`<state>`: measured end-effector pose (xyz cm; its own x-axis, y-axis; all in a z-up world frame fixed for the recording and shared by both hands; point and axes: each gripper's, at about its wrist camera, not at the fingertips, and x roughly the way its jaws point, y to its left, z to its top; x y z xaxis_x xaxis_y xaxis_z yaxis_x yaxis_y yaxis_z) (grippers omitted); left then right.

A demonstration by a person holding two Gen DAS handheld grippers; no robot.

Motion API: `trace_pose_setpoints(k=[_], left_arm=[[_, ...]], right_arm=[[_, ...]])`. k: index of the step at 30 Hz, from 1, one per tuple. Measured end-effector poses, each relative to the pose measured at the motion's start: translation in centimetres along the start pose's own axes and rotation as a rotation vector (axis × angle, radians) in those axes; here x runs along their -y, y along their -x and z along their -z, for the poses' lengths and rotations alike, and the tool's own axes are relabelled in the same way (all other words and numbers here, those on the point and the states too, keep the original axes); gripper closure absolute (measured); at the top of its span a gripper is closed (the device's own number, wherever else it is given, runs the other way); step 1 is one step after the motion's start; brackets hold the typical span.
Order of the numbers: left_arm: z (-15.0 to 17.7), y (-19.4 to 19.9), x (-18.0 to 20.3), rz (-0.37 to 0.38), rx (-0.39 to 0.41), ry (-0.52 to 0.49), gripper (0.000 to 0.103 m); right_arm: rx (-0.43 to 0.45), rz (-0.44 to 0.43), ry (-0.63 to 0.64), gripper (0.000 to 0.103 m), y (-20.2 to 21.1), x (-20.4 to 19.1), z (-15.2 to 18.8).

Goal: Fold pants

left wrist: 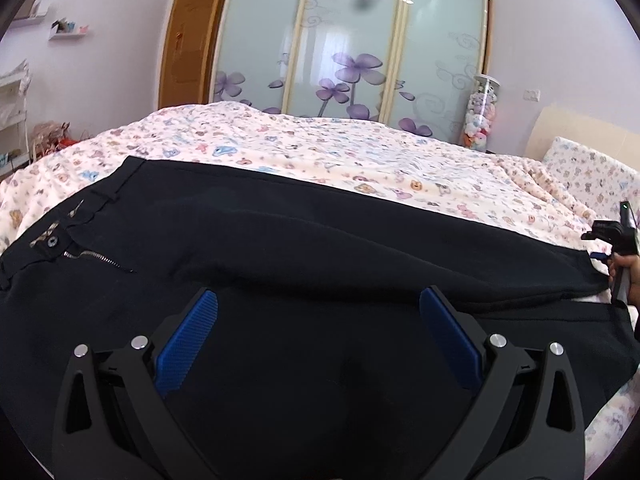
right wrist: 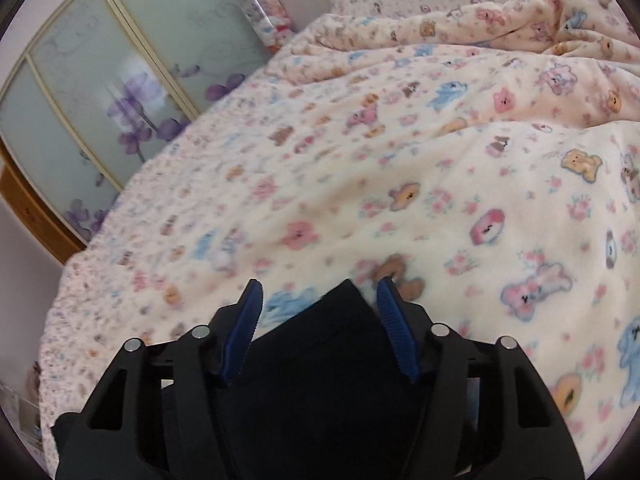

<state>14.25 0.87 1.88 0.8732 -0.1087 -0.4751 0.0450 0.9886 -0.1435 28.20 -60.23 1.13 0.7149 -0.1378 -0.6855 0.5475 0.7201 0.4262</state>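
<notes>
Black pants (left wrist: 280,236) lie spread across the bed, waistband with button and zipper (left wrist: 96,258) at the left, legs running right. My left gripper (left wrist: 318,300) is open, its blue pads wide apart just above the pants' thigh area. In the left wrist view my right gripper (left wrist: 618,248) is at the far right, by the leg hems. In the right wrist view my right gripper (right wrist: 320,292) is open, and a corner of the black pants leg (right wrist: 336,344) lies between its blue fingers (right wrist: 394,328). The pads stand apart from the cloth.
The bed carries a cream blanket with a bear print (right wrist: 400,160). A pillow (left wrist: 588,172) lies at the right end. A wardrobe with frosted floral sliding doors (left wrist: 352,48) stands behind the bed, with a clear tube of plush toys (left wrist: 480,112) beside it.
</notes>
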Motion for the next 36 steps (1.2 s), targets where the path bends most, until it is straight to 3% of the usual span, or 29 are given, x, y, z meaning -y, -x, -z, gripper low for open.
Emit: trace_pose_setpoints(k=[1, 4, 5, 15, 20, 25, 28, 32, 36], left_arm=[[0.1, 0.0, 0.4, 0.002, 0.002, -0.016, 0.002], [0.0, 0.0, 1.0, 0.015, 0.002, -0.043, 0.002], [0.0, 0.0, 1.0, 0.018, 0.004, -0.045, 0.002], [-0.2, 0.1, -0.1, 0.051, 0.011, 0.015, 0.002], [-0.1, 0.3, -0.9, 0.086, 0.016, 0.064, 0.002], [0.0, 0.5, -2.0, 0.122, 0.018, 0.132, 0.002], [0.1, 1.0, -2.7, 0.133, 0.035, 0.173, 0.002], [0.1, 1.4, -2.9, 0.117, 0.056, 0.193, 0.002], [0.2, 1.7, -2.9, 0.108, 0.060, 0.191, 0.002]], right_arm=[[-0.019, -0.001, -0.004, 0.050, -0.7, 0.2, 0.1], [-0.017, 0.040, 0.024, 0.076, -0.8, 0.3, 0.7], [-0.014, 0.023, 0.025, 0.080, -0.5, 0.5, 0.9], [0.111, -0.241, 0.072, 0.084, 9.1, 0.6, 2.5], [0.138, -0.348, 0.073, 0.086, 14.7, 1.9, 5.8], [0.129, -0.415, -0.003, 0.086, 18.8, 5.3, 11.3], [0.103, -0.409, -0.053, 0.087, 20.2, 7.4, 15.2], [0.025, -0.314, -0.081, 0.088, 20.2, 9.3, 19.5], [-0.007, -0.234, -0.067, 0.088, 19.6, 8.9, 20.1]])
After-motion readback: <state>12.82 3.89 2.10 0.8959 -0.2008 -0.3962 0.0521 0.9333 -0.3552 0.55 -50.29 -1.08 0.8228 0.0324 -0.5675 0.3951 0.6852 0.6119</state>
